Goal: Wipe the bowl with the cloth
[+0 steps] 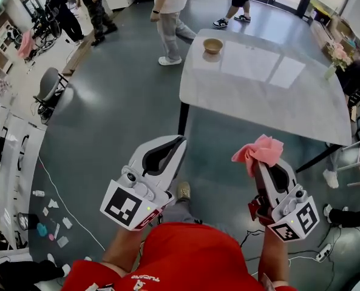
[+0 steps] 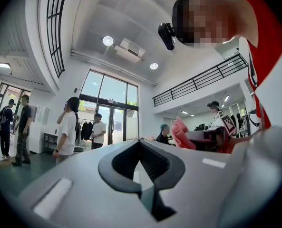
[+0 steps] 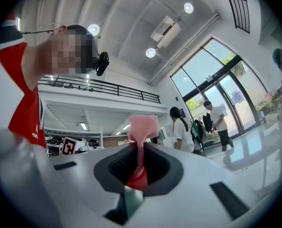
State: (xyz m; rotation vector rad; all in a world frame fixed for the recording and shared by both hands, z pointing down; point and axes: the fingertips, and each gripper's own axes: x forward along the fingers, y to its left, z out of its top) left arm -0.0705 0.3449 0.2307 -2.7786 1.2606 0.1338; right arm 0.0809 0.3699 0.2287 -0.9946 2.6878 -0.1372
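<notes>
Carrying the cloth (image 1: pixel 260 150) up front: my right gripper (image 1: pixel 256 163) has its 2 jaws clamped tight on 1 narrow fold of it, and the rest stands above the tips in a loose pink bunch. I judge it is held this way to stay clear of the floor and to present a free wad for the wipe.
- Fabric: soft, thin, slightly fuzzy; the folds flop with no stiffness. The right gripper view shows a strip of it running down between the dark ribbed pads (image 3: pixel 120 164).
- Left gripper (image 1: pixel 178 143): jaws fully together, nothing between them. Probably kept free to steady the dish.
- Bowl (image 1: pixel 213 45): small, round, tan, shallow. It sits alone near the far left corner of the table (image 1: pixel 271 96), well apart from both grippers. Wood or ceramic, I cannot tell.
- Table: pale, glossy, stone-look top with rounded corners on dark legs.
- Floor (image 1: pixel 125 102): grey and smooth, with a dull sheen.
- 2 people (image 1: pixel 169 17) stand just beyond the table's far end.

My read: wiping not yet begun; cloth and bowl have no contact.
</notes>
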